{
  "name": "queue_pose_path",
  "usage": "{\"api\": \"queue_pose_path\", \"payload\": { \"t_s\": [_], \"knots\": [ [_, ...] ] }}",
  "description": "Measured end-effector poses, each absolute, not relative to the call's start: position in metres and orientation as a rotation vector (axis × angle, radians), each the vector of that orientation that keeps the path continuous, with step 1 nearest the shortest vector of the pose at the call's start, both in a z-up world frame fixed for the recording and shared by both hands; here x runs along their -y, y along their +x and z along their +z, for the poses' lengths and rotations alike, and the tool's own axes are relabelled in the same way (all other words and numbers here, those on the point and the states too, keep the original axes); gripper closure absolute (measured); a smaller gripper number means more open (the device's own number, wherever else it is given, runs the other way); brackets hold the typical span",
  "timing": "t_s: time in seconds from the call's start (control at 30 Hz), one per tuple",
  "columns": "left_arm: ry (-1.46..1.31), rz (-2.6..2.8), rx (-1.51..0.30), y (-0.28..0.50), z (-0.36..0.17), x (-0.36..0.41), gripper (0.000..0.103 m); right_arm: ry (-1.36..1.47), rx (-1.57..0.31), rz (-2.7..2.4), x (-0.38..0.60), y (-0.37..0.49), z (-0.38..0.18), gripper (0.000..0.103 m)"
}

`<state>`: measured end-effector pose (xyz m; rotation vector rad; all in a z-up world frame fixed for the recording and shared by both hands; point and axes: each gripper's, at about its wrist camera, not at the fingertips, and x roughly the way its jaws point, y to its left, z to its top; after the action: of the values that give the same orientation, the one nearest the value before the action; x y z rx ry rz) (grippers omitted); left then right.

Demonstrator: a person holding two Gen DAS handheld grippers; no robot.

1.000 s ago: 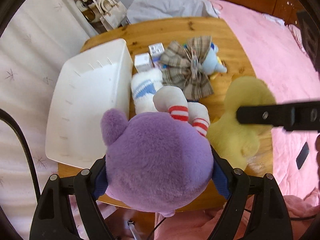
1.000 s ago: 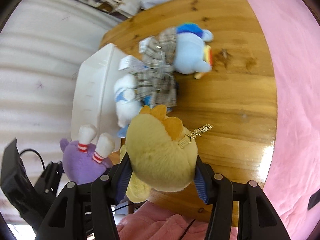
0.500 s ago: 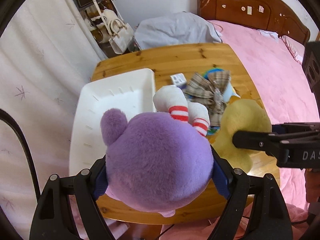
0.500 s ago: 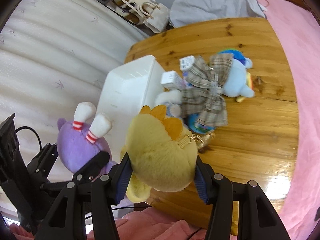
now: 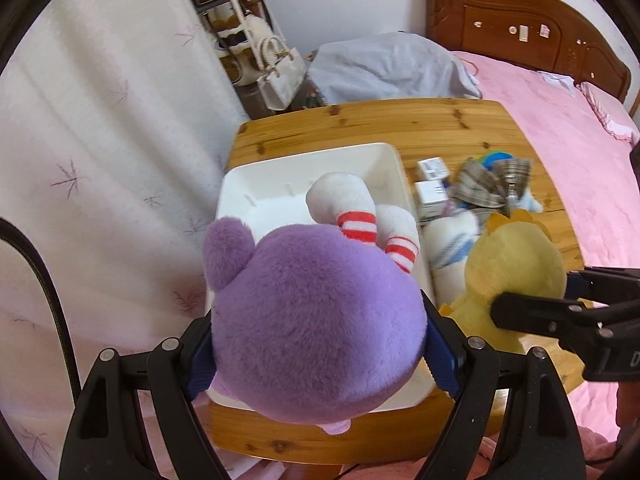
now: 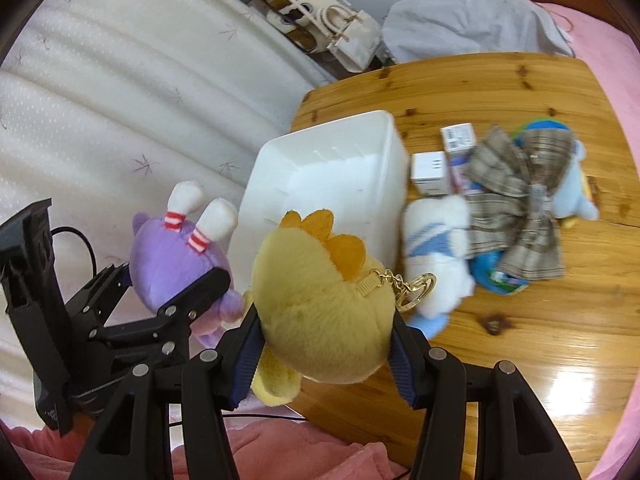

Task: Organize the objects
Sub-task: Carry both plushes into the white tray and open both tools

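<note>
Both views are bright and evenly lit by soft, diffuse daylight, with only faint shadows. A white glare patch shines on the wooden table (image 6: 568, 384) near its right edge in the right wrist view. Fisheye distortion bends the edges into dark corners, and the items on the table look slightly motion-blurred.

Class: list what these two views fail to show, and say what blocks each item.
- Near half of the white bin, left view: purple plush covers it.
- Box labels, both views: too small.
- Blue plush face, right view: plaid bow covers it.
</note>
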<state>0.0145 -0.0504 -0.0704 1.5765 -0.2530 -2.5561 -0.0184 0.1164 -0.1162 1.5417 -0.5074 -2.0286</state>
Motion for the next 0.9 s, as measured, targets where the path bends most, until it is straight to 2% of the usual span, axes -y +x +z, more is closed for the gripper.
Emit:
{"api": "queue_pose_path", "payload": {
  "t_s": [0.17,0.27,0.73,0.9],
  "knots": [
    [1.576,-2.521,0.260,0.013,-0.078,0.082,0.017,1.531,0.533,-2.007,-0.085,-0.019,-0.124,0.046],
    [1.586,-2.498,0.261,0.012,-0.084,0.099,0.017,1.527,0.560,-1.990,-0.069,-0.021,-0.131,0.051],
    [1.624,-2.502,0.291,0.003,-0.090,0.130,0.014,1.497,0.615,-2.044,-0.039,-0.027,-0.139,0.051],
    [1.644,-2.502,0.302,-0.001,-0.093,0.131,0.013,1.452,0.627,-2.106,-0.045,-0.024,-0.132,0.038]
  ]
}}
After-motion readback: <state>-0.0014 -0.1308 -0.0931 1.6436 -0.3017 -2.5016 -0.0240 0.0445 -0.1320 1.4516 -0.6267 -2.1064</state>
